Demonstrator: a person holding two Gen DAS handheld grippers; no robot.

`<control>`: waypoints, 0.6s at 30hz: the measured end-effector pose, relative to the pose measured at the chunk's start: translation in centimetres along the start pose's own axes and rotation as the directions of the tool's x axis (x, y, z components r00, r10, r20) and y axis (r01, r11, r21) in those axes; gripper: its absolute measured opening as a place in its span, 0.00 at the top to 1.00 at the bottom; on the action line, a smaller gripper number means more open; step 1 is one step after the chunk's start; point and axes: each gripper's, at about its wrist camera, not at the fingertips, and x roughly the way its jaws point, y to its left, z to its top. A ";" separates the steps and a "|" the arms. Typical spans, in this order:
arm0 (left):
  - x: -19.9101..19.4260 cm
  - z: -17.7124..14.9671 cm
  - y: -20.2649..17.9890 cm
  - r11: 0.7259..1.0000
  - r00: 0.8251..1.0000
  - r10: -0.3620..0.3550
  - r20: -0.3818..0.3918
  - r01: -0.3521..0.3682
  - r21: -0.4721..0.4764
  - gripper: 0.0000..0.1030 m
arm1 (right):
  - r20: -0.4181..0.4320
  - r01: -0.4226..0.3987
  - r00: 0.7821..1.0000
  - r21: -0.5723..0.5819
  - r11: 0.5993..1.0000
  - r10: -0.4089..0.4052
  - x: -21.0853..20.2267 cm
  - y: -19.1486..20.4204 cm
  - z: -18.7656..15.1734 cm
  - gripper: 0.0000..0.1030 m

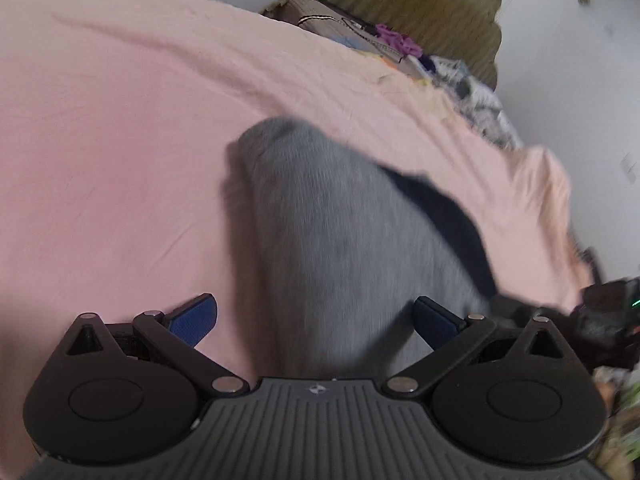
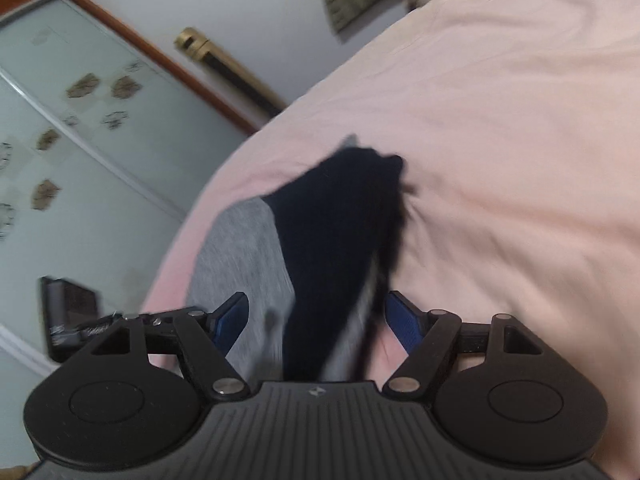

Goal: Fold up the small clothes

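Pink bedsheet [image 1: 100, 140] under grey-navy sock [image 1: 332, 240], lengthwise between both spread tools

A pink sheet [image 1: 120, 140] covers the bed, wrinkled in long folds. At its far edge sit a striped olive cushion [image 1: 420, 4] and a heap of mixed items [image 1: 400, 46] — blurred. White walls [image 1: 568, 80] surround it; a frosted, patterned glass door [image 2: 72, 128] has a brown frame.
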 end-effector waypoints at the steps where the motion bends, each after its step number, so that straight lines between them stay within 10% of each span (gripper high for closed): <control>1: 0.4 0.6 0.4 0.999 0.999 -0.037 -0.004 0.037 -0.019 0.02 | -0.014 -0.016 1.000 -0.010 1.000 0.016 0.8 -0.1 0.6 0.26; 6: 3.0 2.5 0.7 0.984 0.986 -0.170 -0.005 0.169 -0.064 0.12 | -0.051 -0.083 0.995 -0.050 0.995 0.081 4.4 0.3 3.0 0.27; 8: 4.0 3.2 0.6 0.986 0.987 -0.158 0.008 0.158 -0.051 0.30 | -0.043 -0.088 0.995 -0.036 0.995 0.086 5.4 0.2 3.8 0.35; 13: 5.8 5.3 1.2 0.987 0.989 -0.146 0.017 0.147 -0.070 0.54 | -0.028 -0.071 0.997 0.025 0.997 0.071 7.7 -0.8 5.2 0.70; 18: 4.7 4.6 -1.9 0.983 0.991 -0.108 0.076 0.095 0.158 0.61 | 0.033 -0.010 0.999 -0.133 0.991 0.014 6.7 2.1 4.7 0.76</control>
